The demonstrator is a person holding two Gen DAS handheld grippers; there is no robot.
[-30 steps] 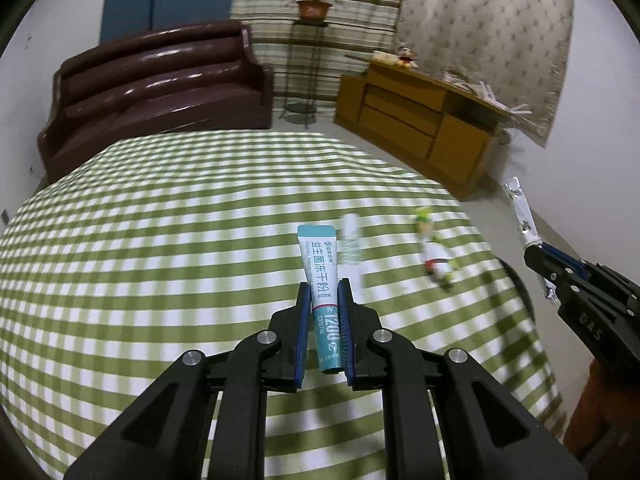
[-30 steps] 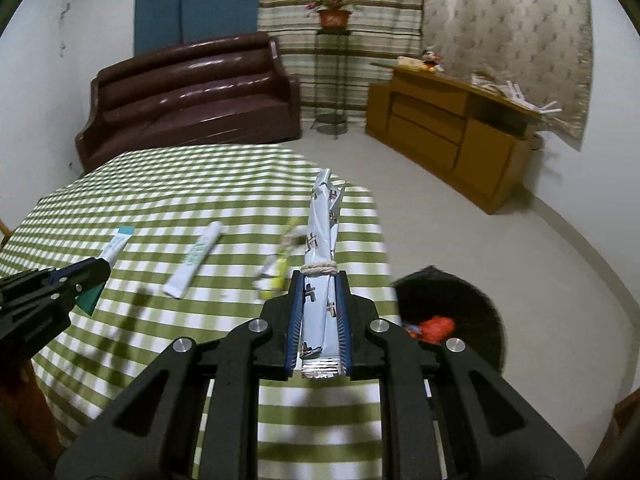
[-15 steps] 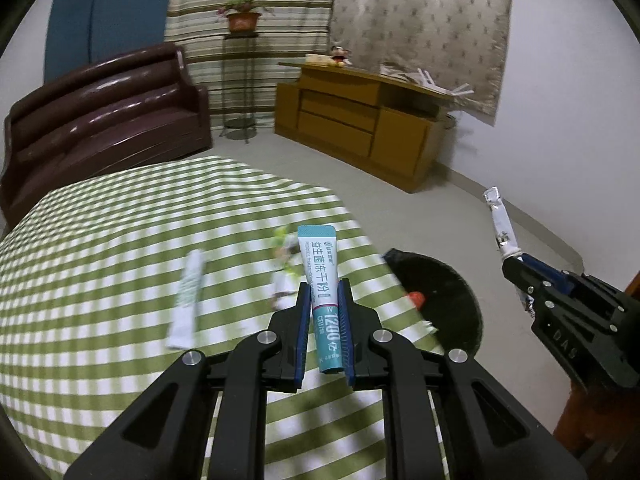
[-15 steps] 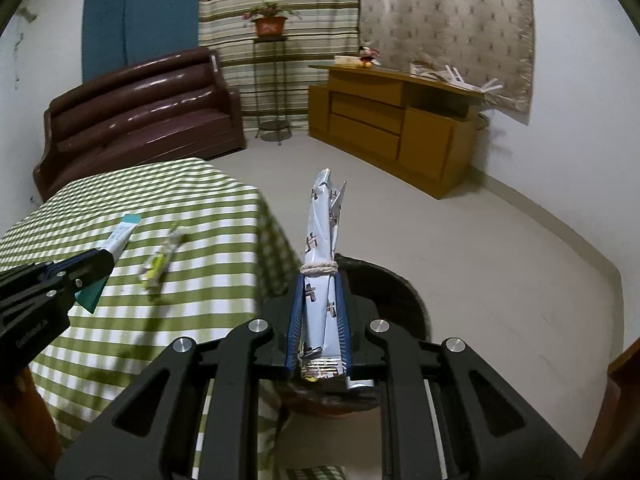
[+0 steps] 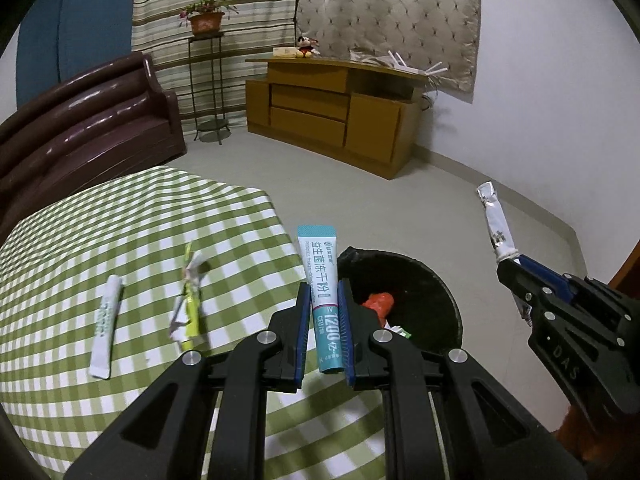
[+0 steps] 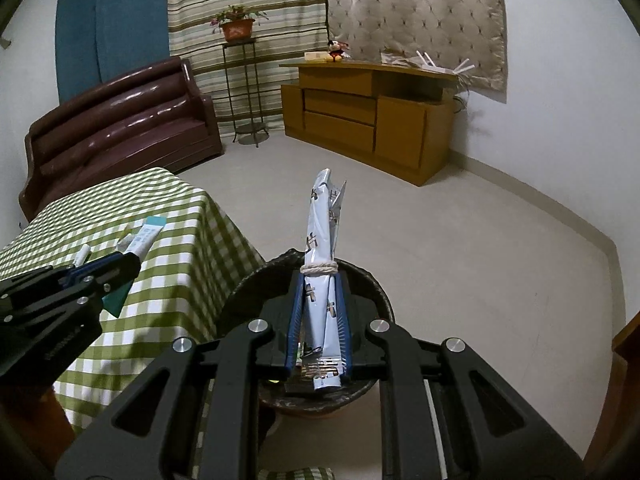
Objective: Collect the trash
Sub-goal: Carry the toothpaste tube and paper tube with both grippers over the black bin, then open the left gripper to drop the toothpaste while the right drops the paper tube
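My left gripper (image 5: 324, 300) is shut on a teal and white sachet (image 5: 322, 280), held over the table's right edge next to the black wicker trash bin (image 5: 448, 304). My right gripper (image 6: 319, 292) is shut on a rolled pale blue wrapper (image 6: 322, 232) tied with string, held above the bin (image 6: 248, 288). The bin holds an orange scrap (image 5: 378, 304). A white sachet (image 5: 105, 320) and a crumpled yellow-green wrapper (image 5: 189, 300) lie on the green checked tablecloth (image 5: 120, 220). The right gripper also shows in the left wrist view (image 5: 514, 268).
A brown leather sofa (image 5: 80, 120) stands behind the table. A wooden sideboard (image 5: 340, 112) and a plant stand (image 5: 206, 80) line the far wall. Bare floor (image 6: 460, 248) stretches right of the bin.
Both grippers have swung right, off the table toward the bin. The right gripper now hangs over the bin; the left one has reached the table's right edge. Both still hold their trash.
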